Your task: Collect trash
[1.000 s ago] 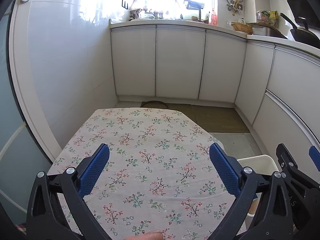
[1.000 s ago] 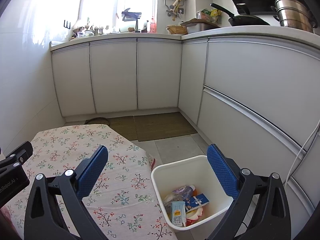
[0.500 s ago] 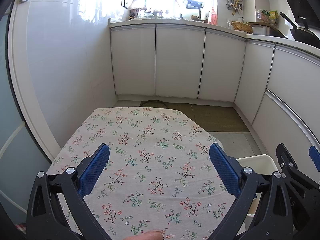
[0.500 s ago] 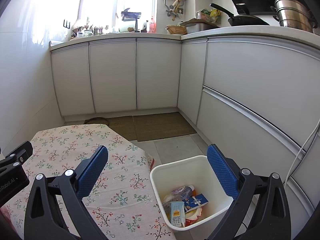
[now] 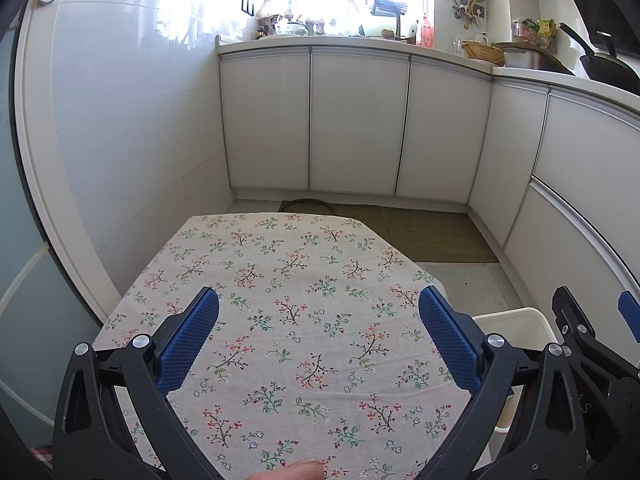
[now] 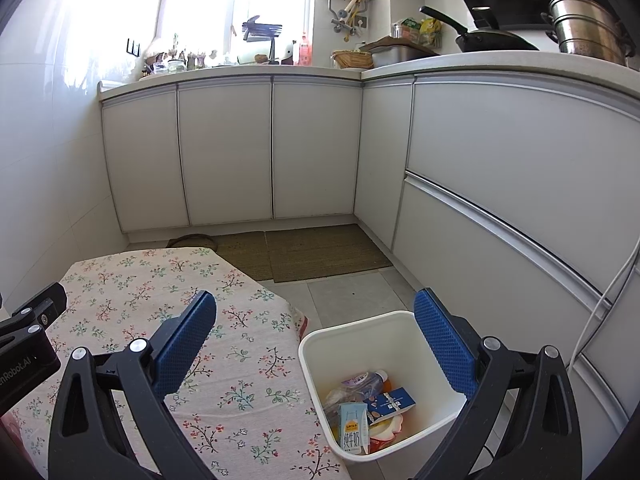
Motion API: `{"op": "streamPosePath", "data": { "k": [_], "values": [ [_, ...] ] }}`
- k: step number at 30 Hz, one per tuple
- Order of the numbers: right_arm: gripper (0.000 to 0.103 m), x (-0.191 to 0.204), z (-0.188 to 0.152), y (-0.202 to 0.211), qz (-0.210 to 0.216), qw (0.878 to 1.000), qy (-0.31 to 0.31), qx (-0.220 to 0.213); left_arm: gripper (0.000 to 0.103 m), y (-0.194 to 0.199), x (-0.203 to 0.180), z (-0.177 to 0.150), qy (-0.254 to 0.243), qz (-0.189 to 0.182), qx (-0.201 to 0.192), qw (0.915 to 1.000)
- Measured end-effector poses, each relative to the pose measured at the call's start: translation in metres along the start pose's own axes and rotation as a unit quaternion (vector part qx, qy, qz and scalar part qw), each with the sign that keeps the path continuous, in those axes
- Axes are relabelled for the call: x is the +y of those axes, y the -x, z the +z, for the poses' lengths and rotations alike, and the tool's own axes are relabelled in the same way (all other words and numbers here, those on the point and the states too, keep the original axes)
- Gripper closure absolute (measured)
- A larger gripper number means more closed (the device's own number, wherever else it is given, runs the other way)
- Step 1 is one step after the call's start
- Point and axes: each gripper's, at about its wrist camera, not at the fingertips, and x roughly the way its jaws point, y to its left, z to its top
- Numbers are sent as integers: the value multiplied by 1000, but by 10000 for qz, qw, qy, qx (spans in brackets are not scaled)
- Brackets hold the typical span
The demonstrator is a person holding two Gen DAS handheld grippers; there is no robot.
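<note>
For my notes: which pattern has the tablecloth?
Small flower sprigs on a pale tablecloth, best in the left wrist view.

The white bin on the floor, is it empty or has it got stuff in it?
It has stuff in it. The white bin holds a milk carton, a blue packet and a plastic bottle, but is not full.

White bin (image 6: 320,376) beside table holds milk carton (image 6: 353,428), wrappers

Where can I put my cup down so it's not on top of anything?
The flowery tablecloth is bare all over between the white wall and the white bin beside its right edge. The grey floor tiles between the brown mats and the bin are free too. The bin itself is crowded: a milk carton, a blue box and wrappers.
</note>
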Motion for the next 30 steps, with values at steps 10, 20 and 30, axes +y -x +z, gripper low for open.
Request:
{"op": "streamPosePath", "data": {
  "k": [10, 20, 30],
  "values": [
    [7, -1, 0, -2, -22, 10000, 2, 21, 7, -1, -3, -3, -65, 52, -89, 9999],
    [6, -4, 0, -2, -71, 10000, -10, 29, 16, -2, -4, -5, -99, -233, -141, 9996],
    [7, -4, 1, -1, -93, 9999, -42, -27, 8, -1, -5, -3, -63, -249, -129, 9996]
  ]
}}
